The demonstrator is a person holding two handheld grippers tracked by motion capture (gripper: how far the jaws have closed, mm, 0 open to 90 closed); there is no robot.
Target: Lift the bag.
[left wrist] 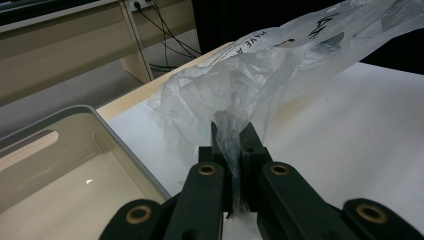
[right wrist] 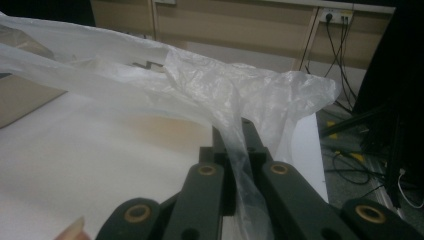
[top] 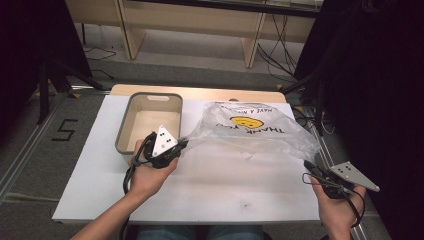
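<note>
A clear plastic bag [top: 250, 131] with a yellow smiley face and black lettering hangs stretched above the white table top [top: 210, 190]. My left gripper [top: 183, 144] is shut on the bag's left corner, beside the grey bin [top: 126, 131]. In the left gripper view the bag [left wrist: 260, 75] bunches up between the jaws of the left gripper [left wrist: 233, 131]. My right gripper [top: 307, 165] is shut on the bag's right corner near the table's right edge. The right gripper view has a twisted strip of the bag [right wrist: 235, 100] pinched in the right gripper [right wrist: 234, 129].
The empty grey bin [left wrist: 100, 150] stands at the table's back left, close to my left hand. Beyond the table are wooden furniture legs [top: 131, 35] and cables on the floor [top: 280, 50]. A dark stand [top: 50, 75] is at the left.
</note>
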